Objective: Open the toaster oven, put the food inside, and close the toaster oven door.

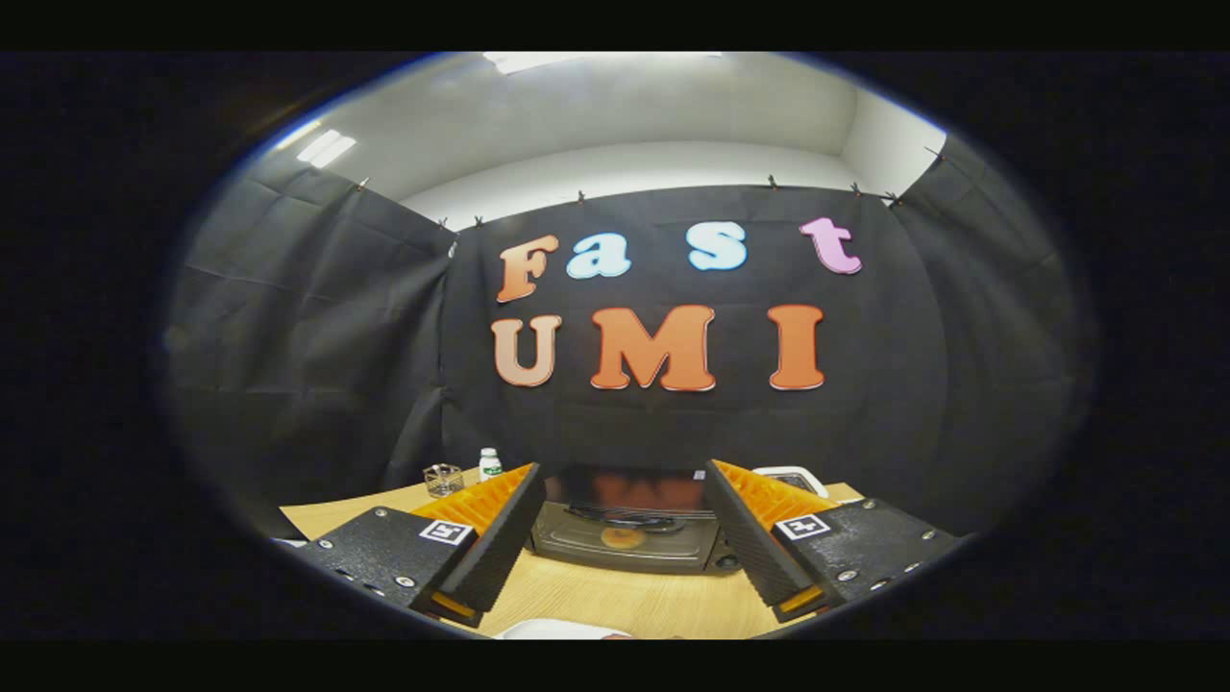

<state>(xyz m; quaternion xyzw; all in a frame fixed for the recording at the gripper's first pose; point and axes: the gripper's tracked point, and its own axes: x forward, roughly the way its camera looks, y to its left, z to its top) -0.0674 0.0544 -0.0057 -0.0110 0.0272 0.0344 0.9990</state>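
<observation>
Black cloth walls close in the wooden table [596,596] under your tongs [620,577], which are spread wide and pinching nothing. Between and just beyond the fingers sits the toaster oven [625,533], door shut, something round and orange showing through its glass. Beyond your left finger stand a small bottle [490,463] and a clear cup [443,479]. Expect a stiff, hinged door on a heavy body; take the handle bar along the door's top edge squarely, since smooth metal may slip.
</observation>
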